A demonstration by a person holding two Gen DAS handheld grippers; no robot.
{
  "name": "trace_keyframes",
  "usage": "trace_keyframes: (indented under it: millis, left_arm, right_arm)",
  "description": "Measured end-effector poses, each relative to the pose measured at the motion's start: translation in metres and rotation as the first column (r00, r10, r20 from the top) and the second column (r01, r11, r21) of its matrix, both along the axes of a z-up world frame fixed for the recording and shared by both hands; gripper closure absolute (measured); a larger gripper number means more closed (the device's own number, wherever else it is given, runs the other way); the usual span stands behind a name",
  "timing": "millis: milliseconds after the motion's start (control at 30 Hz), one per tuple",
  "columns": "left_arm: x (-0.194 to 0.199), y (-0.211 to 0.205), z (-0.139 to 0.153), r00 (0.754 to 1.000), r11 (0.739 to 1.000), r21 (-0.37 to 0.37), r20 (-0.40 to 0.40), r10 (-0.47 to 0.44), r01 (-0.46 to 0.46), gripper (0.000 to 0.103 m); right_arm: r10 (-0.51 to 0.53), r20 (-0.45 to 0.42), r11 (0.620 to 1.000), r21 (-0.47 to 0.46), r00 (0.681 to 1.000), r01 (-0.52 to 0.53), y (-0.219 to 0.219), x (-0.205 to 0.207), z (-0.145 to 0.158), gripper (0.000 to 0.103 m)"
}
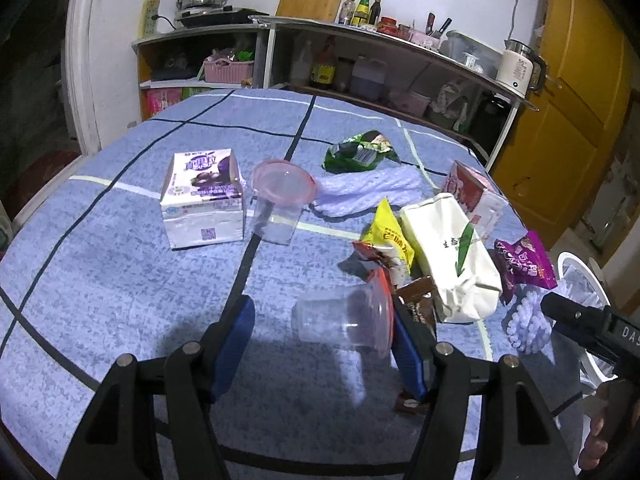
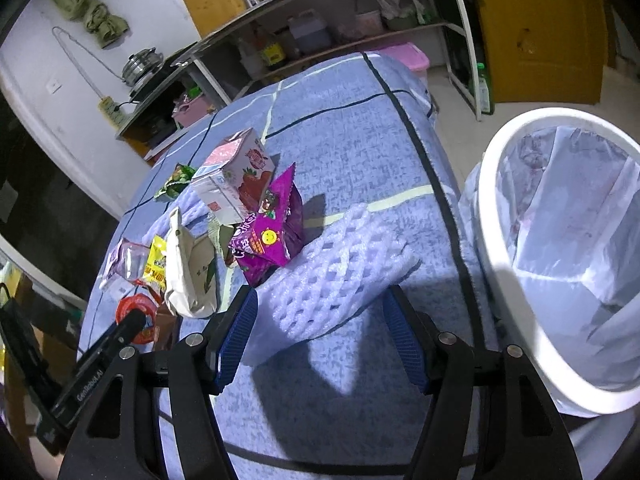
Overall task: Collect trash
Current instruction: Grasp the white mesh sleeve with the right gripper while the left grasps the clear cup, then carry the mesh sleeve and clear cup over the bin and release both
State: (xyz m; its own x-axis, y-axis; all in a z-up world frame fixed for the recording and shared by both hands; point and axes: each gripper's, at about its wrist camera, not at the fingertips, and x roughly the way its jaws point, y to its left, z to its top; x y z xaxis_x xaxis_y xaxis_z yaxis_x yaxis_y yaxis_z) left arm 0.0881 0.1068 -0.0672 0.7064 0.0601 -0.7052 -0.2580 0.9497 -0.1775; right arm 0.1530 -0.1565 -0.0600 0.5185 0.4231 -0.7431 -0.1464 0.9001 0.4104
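Observation:
In the left wrist view my left gripper (image 1: 324, 332) is open around a clear plastic cup with a red rim (image 1: 344, 320) lying on its side on the blue tablecloth. An upright clear cup (image 1: 278, 204), a purple milk carton (image 1: 202, 200), a green wrapper (image 1: 360, 152), a white paper bag (image 1: 452, 256) and a purple snack bag (image 1: 524, 260) lie beyond. In the right wrist view my right gripper (image 2: 320, 328) is open around the near end of a white foam net (image 2: 336, 272). The white bin (image 2: 560, 248) with its liner stands to the right.
A red-and-white carton (image 2: 236, 176) and a yellow wrapper (image 2: 156, 264) lie among the litter. Kitchen shelves (image 1: 360, 52) with bottles and pots stand behind the table. A yellow door (image 1: 576, 80) is at the right. The table's edge runs beside the bin.

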Motion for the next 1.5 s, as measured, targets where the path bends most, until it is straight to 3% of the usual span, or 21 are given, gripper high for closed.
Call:
trace_keyframes:
  millis: [67, 200, 433, 633, 1100, 1333, 1500]
  left_arm:
    - [0.001, 0.001, -0.001, 1.0, 1.0, -0.006, 0.0, -0.003, 0.003, 0.039]
    - [0.003, 0.003, -0.004, 1.0, 1.0, -0.017, -0.006, -0.009, 0.009, 0.057]
    - [0.0, 0.005, -0.003, 1.0, 1.0, -0.022, 0.006, -0.005, 0.005, 0.06]
    - [-0.013, 0.006, 0.005, 1.0, 1.0, -0.012, 0.027, 0.001, -0.001, 0.06]
    - [-0.024, -0.018, 0.045, 0.994, 0.999, 0.028, 0.104, -0.036, 0.033, 0.06]
    - [-0.011, -0.063, 0.06, 0.981, 0.989, 0.044, 0.129, -0.147, 0.143, 0.06]
    - [0.006, -0.11, 0.067, 0.953, 0.962, 0.053, 0.137, -0.272, 0.267, 0.06]
  right_arm:
    - [0.002, 0.0, 1.0, -0.005, 1.0, -0.002, 0.003, 0.002, 0.001, 0.037]
    - [0.011, -0.005, 1.0, -0.012, 1.0, -0.011, 0.006, 0.006, 0.001, 0.039]
    - [0.029, 0.036, 0.999, -0.014, 0.999, -0.029, 0.007, 0.003, 0.007, 0.08]
    - [0.041, 0.043, 0.999, -0.007, 0.998, -0.041, 0.001, -0.001, 0.008, 0.09]
    - [0.018, 0.116, 0.998, 0.06, 0.993, -0.025, -0.036, -0.029, 0.03, 0.092]
    - [-0.058, 0.164, 0.996, 0.07, 0.985, 0.047, -0.078, -0.038, 0.044, 0.092]
    - [-0.135, 0.169, 0.99, 0.067, 0.976, 0.125, -0.116, -0.043, 0.046, 0.092]
